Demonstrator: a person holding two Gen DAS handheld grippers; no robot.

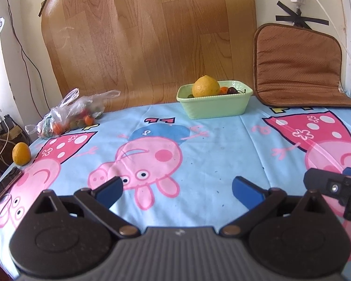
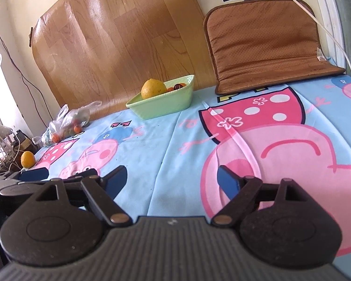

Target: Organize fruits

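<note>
A pale green bowl stands at the far side of the table and holds a large orange and small dark and orange fruits. It also shows in the right wrist view with the orange. A second orange lies alone at the table's left edge, also in the right wrist view. A clear plastic bag of small fruits lies at the far left. My left gripper is open and empty over the cloth. My right gripper is open and empty.
A Peppa Pig cloth covers the table. A brown seat cushion leans on the wall at the far right, a wood-pattern sheet behind the bowl. A phone lies at the left edge. Cables hang at left.
</note>
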